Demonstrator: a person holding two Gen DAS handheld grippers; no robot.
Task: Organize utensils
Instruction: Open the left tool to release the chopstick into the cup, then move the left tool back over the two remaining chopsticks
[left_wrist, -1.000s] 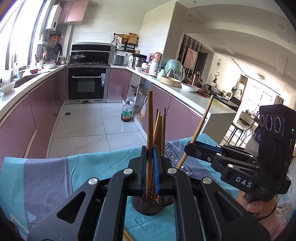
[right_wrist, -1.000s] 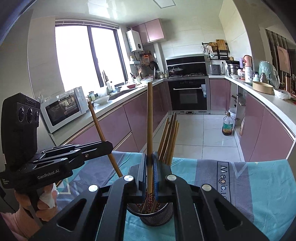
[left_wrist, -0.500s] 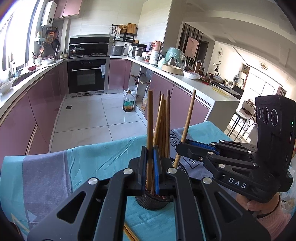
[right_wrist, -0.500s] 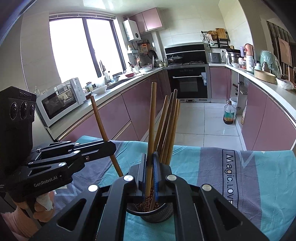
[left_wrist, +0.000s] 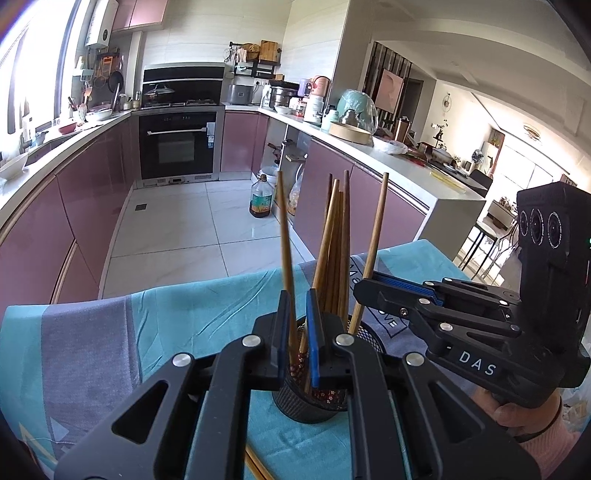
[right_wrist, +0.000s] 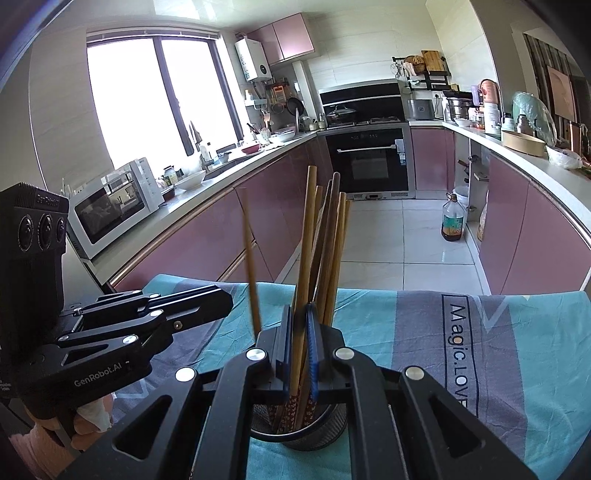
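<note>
A black mesh utensil cup (left_wrist: 295, 400) (right_wrist: 314, 432) stands on the teal and grey tablecloth and holds several wooden chopsticks (left_wrist: 338, 251) (right_wrist: 332, 243). My left gripper (left_wrist: 295, 332) is right over the cup with its jaws slightly apart; one chopstick (left_wrist: 284, 236) leans loose between them, its tip in the cup. My right gripper (right_wrist: 298, 345) also sits over the cup, its jaws a little apart around a thicker chopstick (right_wrist: 308, 229) that stands in the cup. Each gripper shows in the other's view, the left one (right_wrist: 218, 304) and the right one (left_wrist: 364, 291).
The tablecloth (left_wrist: 166, 325) (right_wrist: 480, 332) covers the table, with its far edge just beyond the cup. More chopsticks (left_wrist: 255, 465) lie on the cloth near my left gripper's base. Beyond are the kitchen floor, purple cabinets and counters.
Both grippers came down over the cup with their chopsticks. The left jaws have parted and its chopstick now leans free. The right chopstick stands deeper in the cup.
</note>
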